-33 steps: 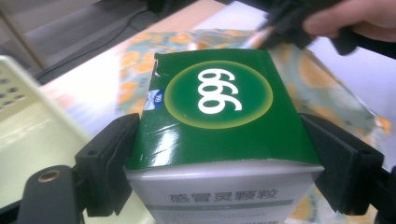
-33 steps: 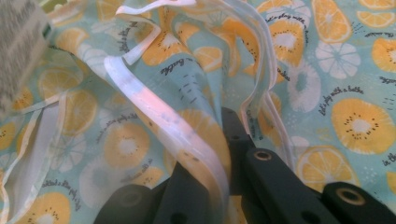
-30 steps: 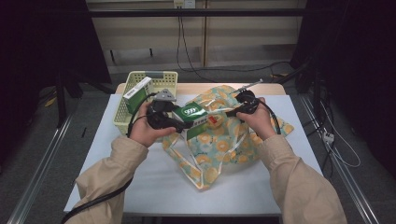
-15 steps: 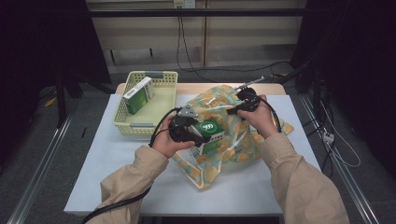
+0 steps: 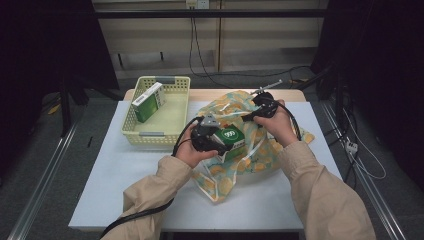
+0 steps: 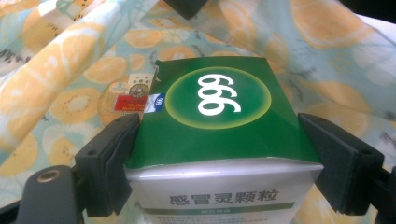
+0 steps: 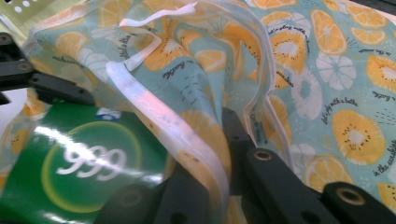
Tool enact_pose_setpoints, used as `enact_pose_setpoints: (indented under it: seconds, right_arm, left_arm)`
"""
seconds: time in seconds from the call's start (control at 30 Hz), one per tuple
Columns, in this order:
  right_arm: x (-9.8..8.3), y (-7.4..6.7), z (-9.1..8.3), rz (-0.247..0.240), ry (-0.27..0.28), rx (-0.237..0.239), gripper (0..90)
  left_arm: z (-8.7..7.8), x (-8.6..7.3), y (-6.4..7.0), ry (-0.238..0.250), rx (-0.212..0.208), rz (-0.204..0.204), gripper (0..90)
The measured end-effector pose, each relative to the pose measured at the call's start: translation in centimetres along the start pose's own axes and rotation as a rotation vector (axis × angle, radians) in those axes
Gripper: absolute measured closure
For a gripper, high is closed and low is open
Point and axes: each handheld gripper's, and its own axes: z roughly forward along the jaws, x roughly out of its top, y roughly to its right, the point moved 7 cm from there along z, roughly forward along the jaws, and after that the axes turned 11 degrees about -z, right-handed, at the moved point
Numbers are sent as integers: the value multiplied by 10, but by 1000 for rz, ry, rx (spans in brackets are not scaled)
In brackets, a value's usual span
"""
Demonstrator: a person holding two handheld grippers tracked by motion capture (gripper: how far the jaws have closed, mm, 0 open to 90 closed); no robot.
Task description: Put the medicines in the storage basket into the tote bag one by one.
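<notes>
A green and white box point(image 6: 217, 107) marked 999 sits between the pads point(image 6: 114, 154) of my left gripper point(image 6: 217, 154), which is shut on its two sides. In the high view the box point(image 5: 232, 135) and left gripper point(image 5: 227, 141) hang low over the bag point(image 5: 250, 157), a teal one printed with orange slices, at its mouth. My right gripper point(image 5: 260, 107) is shut on the bag's white rim point(image 7: 205, 154) and holds it lifted. In the right gripper view, the box point(image 7: 84, 163) lies just under that raised rim.
A pale yellow basket point(image 5: 165, 122) stands at the table's back left with a second green and white box point(image 5: 148, 101) leaning inside. The white table point(image 5: 125, 175) has bare room at the front left. Cables trail behind the table's far edge.
My left gripper has carried the box rightward and down, from beside the basket to the bag's mouth. The right gripper has stayed on the bag's rim.
</notes>
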Motion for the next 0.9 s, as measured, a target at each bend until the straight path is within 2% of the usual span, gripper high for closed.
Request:
enact_pose_setpoints:
  seconds: [0.27,0.4,0.5,0.57,0.67,0.77,0.9]
  right_arm:
    - [0,4,-7,5,7,-8,900]
    - [-1,5,-9,5,10,-10,900]
    - [0,6,-10,5,13,-16,900]
    - [0,6,-10,5,13,-17,900]
    - [0,7,-11,7,13,-20,900]
    - [-1,7,-12,8,10,-21,900]
    - [-2,7,-11,10,10,-20,900]
  left_arm:
    - [18,12,-11,30,55,-15,165]
    - [29,20,-14,38,63,-15,165]
    - [38,26,-16,50,82,-29,164]
    - [43,29,-18,62,83,-38,164]
    - [51,32,-17,68,88,-23,163]
    - [58,35,-18,78,83,-28,161]
    - [64,36,-20,69,87,-28,155]
